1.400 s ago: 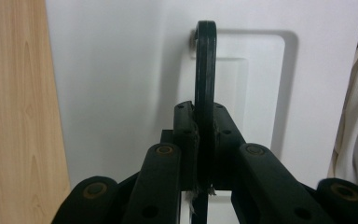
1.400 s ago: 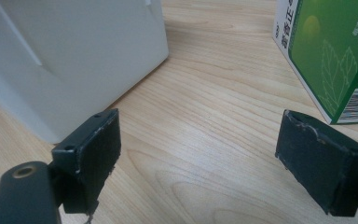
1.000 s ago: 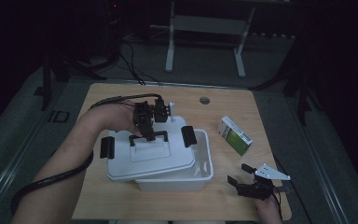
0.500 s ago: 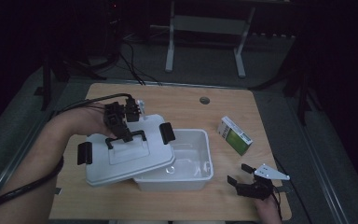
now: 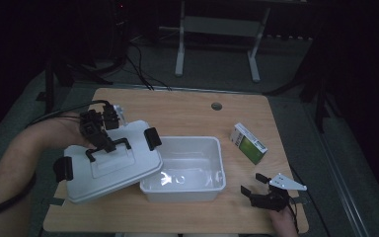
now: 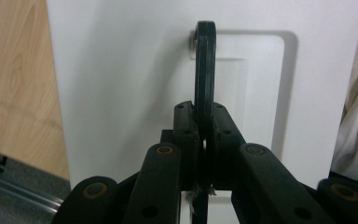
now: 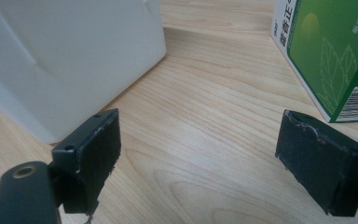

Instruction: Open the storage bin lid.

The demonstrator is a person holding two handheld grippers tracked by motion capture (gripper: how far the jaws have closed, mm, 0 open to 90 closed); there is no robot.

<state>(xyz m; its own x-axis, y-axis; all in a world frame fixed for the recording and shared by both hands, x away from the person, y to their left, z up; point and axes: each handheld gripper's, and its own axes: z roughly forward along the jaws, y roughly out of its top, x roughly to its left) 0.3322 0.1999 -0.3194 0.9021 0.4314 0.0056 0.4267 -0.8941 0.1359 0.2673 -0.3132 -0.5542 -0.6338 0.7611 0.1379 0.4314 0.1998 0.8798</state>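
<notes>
The left gripper's fingers are clenched on the black handle of a white lid, pinching it from both sides. The lid hangs tilted from that grip, its right edge over the left rim of the open white box, though whether the two touch is hard to tell from above. Black clips sit at the lid's two ends. The box stands near the middle of the wooden surface.

The right gripper rests low at the surface's front right corner, its fingers spread wide and grasping nothing. Between them lies bare wood; the box wall is to one side, and a green and white carton is just beyond the other.
</notes>
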